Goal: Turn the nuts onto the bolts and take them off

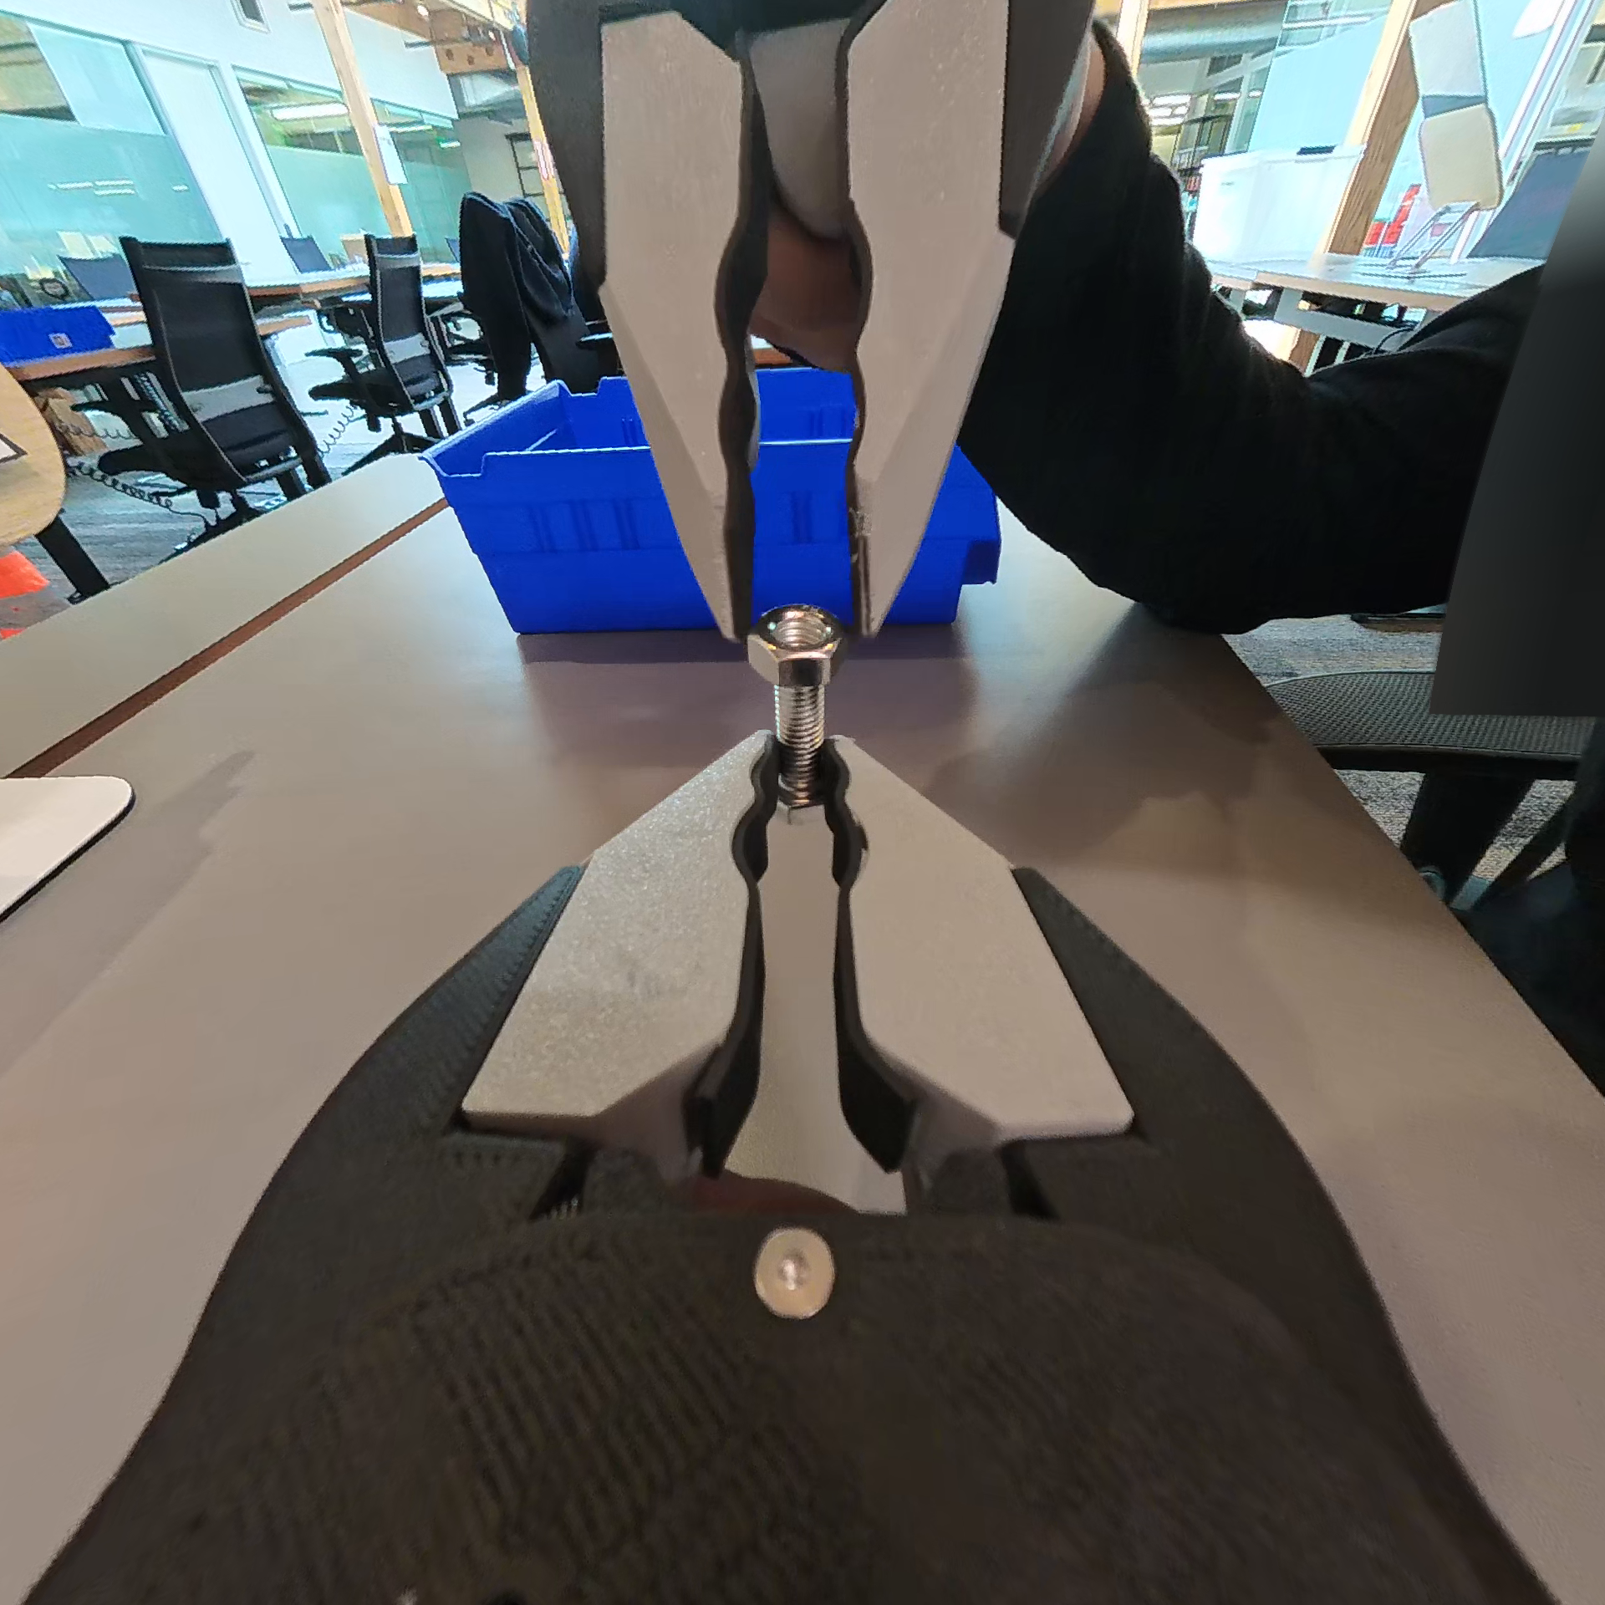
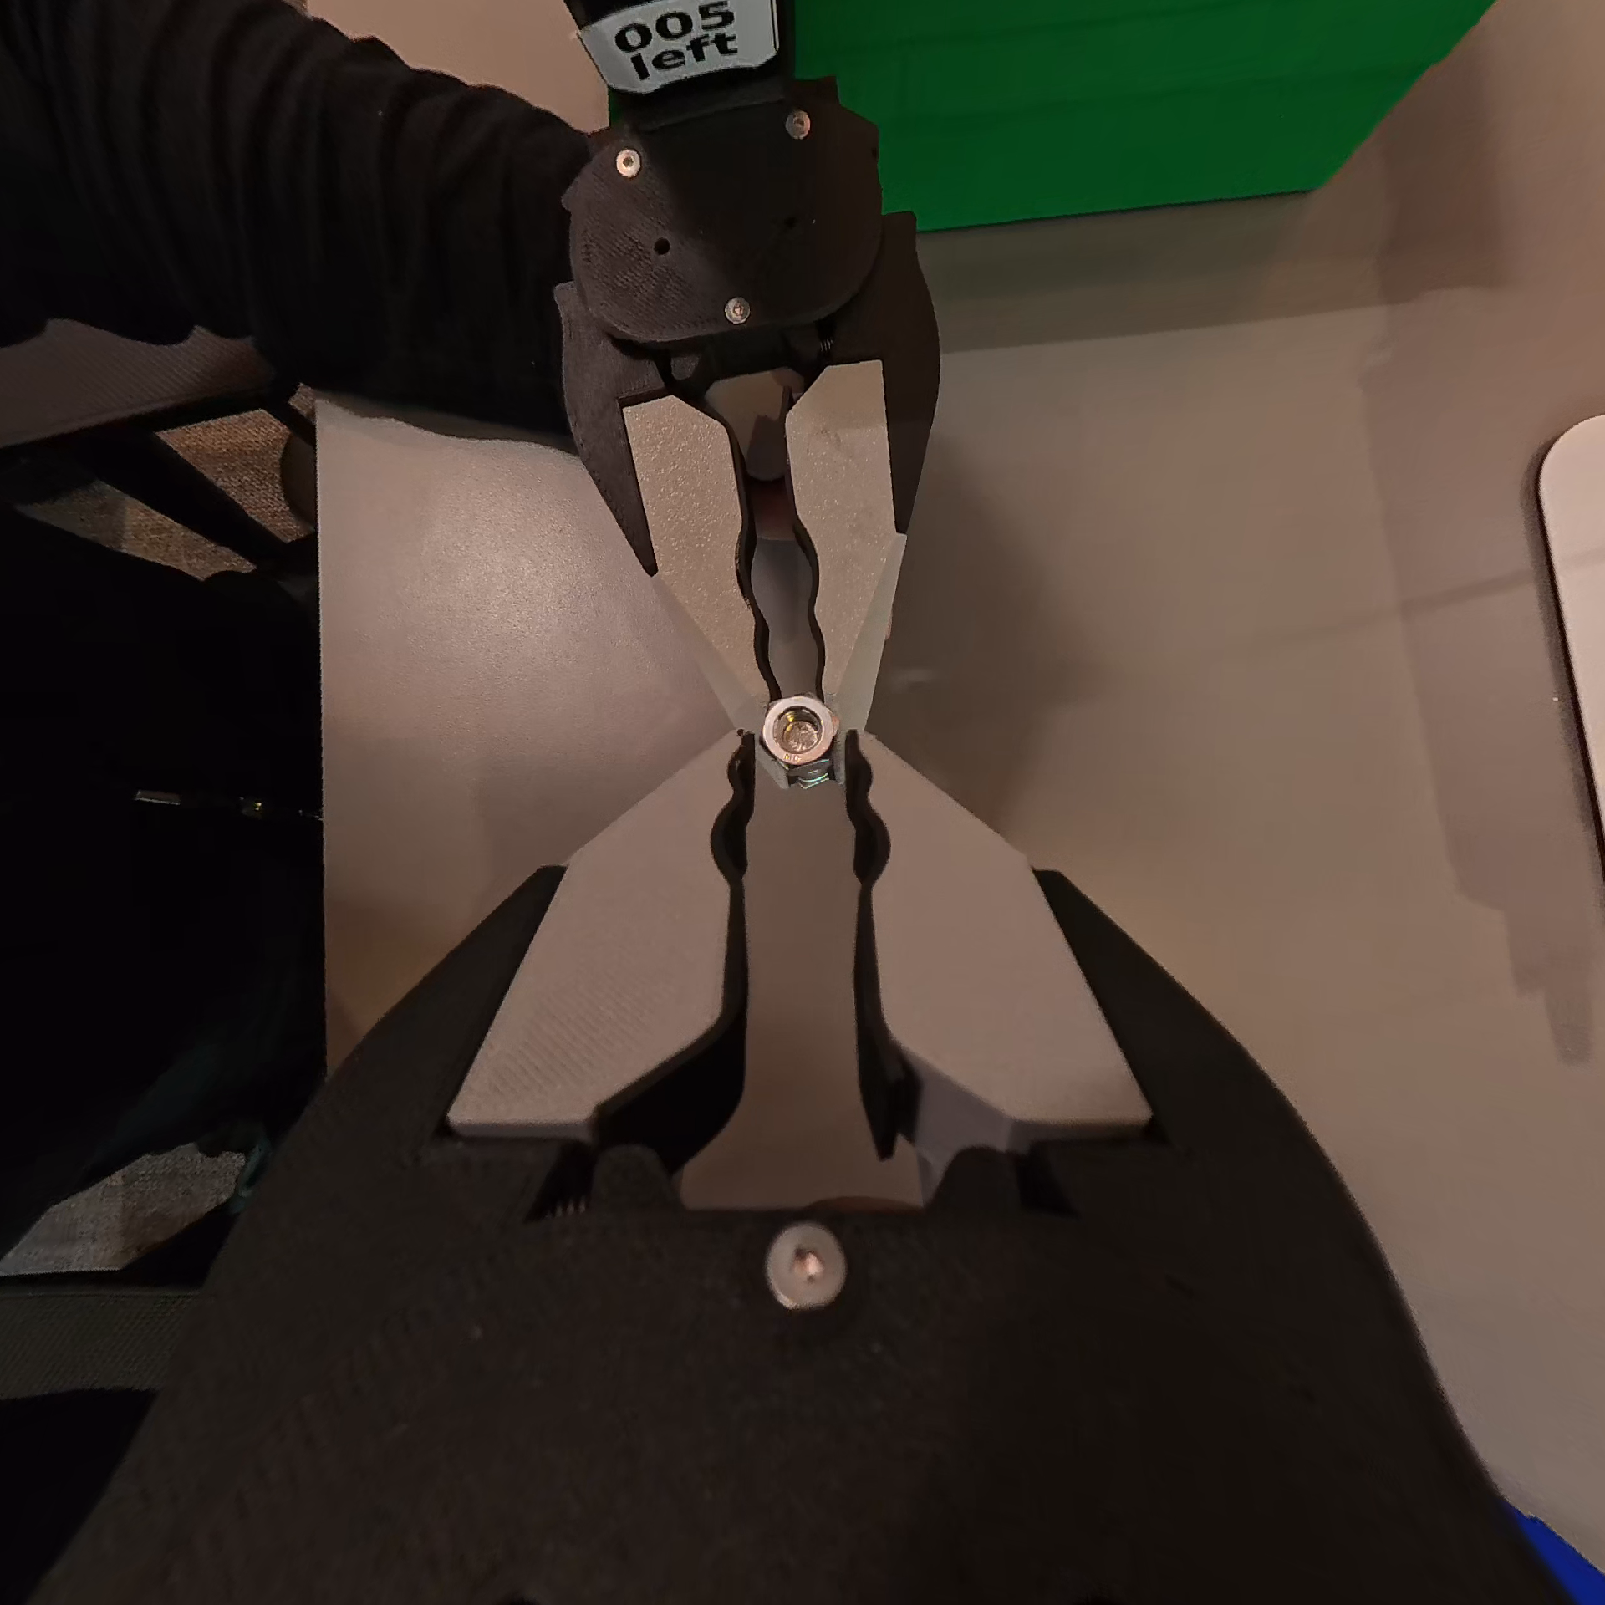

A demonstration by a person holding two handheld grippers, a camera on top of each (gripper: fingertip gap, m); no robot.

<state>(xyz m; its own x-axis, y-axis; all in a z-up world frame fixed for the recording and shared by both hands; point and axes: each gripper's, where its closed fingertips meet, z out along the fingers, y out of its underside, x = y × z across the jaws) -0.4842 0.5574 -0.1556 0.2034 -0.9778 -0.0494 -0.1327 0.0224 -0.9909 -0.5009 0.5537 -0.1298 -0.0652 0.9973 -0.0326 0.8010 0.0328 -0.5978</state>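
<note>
In the left wrist view my left gripper [image 1: 799, 749] is shut on the lower threads of a silver bolt [image 1: 795, 729] and holds it upright above the table. A silver hex nut [image 1: 794, 653] sits on the bolt's top end. My right gripper [image 1: 799, 621] comes down from above, its tips on either side of the nut. In the right wrist view I look down onto the nut [image 2: 796, 736], held at the tips of my right gripper [image 2: 797, 754]. The left gripper [image 2: 795, 705] reaches in from the far side beneath it. The bolt's shaft is hidden there.
A blue bin [image 1: 599, 538] stands on the grey table [image 1: 347, 782] behind the grippers. A green box [image 2: 1086, 113] stands at the far edge. A white flat pad [image 2: 1576, 625] lies to one side. A person's black sleeve [image 1: 1172, 391] holds the right gripper. Office chairs stand beyond.
</note>
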